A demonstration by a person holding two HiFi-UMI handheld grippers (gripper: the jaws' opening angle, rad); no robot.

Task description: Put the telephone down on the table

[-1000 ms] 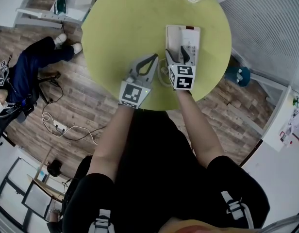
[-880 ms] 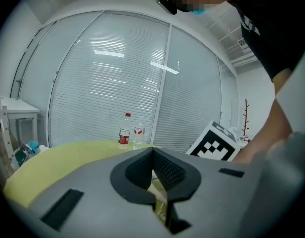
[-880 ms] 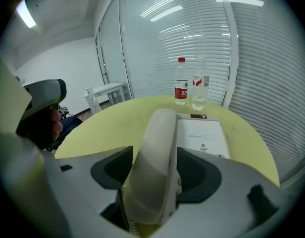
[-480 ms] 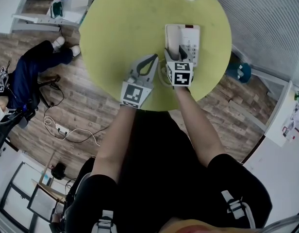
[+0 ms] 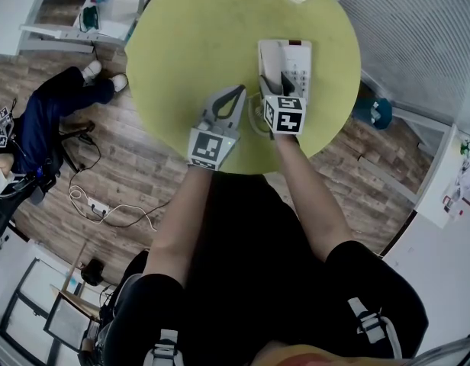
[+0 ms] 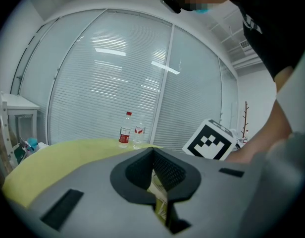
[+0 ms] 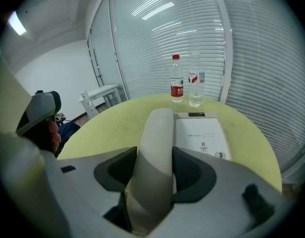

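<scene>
Nearest in the head view, the person's bare forearms reach forward to the two tools, each carrying a cube with black-and-white square markers.

The left tool (image 5: 239,91) hangs over the yellow-green tabletop (image 5: 197,44) with its jaws brought together at the tips. Nothing is held between them, and it is just beside the telephone without touching it.

The right tool (image 5: 277,86) has just been closing. In its own view the grey-white handset (image 7: 155,133) fills the gap, with both pads against its sides, so the tool is gripping the handset.

The handset lies along the left side of the telephone base (image 5: 300,67), which stands on the tabletop near its right edge. It looks seated in its cradle, though I cannot be sure it has not lifted slightly.

By my reading the task is at its start. The grasp is made, while lifting the handset clear and laying it on the bare tabletop are both left to do.

For writing, a circled "3" (image 7: 221,155) reads clearly on the base, but the small print above it is too fine to make out.

Farther off, two bottles (image 7: 184,86) stand side by side at the far rim. One has a red cap and label (its print is not legible), and white blinds hang behind them.
</scene>
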